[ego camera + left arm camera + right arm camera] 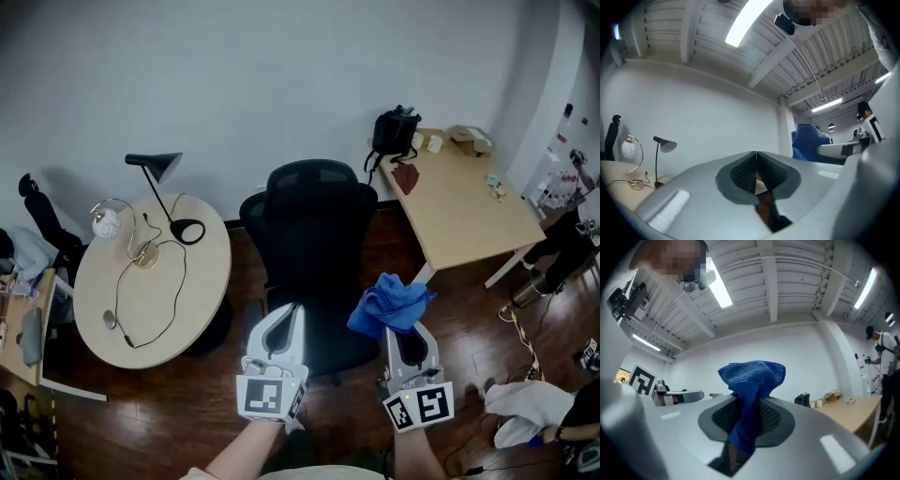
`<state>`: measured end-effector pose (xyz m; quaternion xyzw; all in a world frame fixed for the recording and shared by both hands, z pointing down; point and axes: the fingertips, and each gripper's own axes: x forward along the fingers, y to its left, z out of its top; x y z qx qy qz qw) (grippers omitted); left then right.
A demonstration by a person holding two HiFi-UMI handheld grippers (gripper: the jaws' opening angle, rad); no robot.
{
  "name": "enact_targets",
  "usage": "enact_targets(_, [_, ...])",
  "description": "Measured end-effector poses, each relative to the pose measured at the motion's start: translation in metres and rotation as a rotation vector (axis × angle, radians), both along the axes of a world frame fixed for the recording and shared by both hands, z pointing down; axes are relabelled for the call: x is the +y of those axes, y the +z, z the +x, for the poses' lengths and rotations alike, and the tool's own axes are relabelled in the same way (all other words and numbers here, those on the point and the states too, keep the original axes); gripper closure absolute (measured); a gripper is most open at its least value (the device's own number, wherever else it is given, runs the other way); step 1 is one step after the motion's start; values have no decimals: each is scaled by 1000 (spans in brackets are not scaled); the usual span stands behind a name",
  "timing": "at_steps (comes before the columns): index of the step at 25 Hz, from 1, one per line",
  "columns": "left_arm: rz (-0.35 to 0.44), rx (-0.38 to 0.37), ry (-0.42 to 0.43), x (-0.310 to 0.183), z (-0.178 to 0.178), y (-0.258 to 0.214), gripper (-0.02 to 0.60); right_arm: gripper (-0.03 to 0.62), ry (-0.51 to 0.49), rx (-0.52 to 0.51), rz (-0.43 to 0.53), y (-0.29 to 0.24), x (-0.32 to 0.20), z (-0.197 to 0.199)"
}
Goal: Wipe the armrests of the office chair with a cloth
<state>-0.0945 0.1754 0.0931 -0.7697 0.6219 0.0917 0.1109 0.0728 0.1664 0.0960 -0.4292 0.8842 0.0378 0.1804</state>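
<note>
One cloth (389, 305) in right tongs (408, 330); left tongs (287, 314) closed, empty; one chair (314, 225).

A plain white wall (281, 66) backs the room above a dark wood plank floor (178, 412). At the left stands a round table (204, 281) of pale wood, carrying a black desk lamp (156, 165). At the right a rectangular table (464, 211) of the same pale wood runs out from the wall, with a black bag (394, 131) on its far corner. Overhead, a white ribbed ceiling (797, 277) crossed by beams carries long strip lights (719, 287), all lit.
</note>
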Motion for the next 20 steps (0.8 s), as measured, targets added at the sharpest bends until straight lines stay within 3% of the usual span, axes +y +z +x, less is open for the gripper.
enact_targets(2, [-44, -9, -24, 36, 2, -21, 514, 514, -28, 11, 4, -25, 31, 2])
enact_targets(7, [29, -1, -114, 127, 13, -84, 514, 514, -99, 22, 18, -77, 102, 26])
enact_targets(13, [50, -5, -153, 221, 61, -96, 514, 516, -137, -11, -11, -82, 174, 91])
enact_targets(16, [30, -30, -196, 246, 59, -100, 514, 517, -143, -14, -43, -78, 183, 101])
enact_targets(20, [-56, -24, -213, 280, 52, -100, 514, 517, -135, 2, -60, -82, 210, 109])
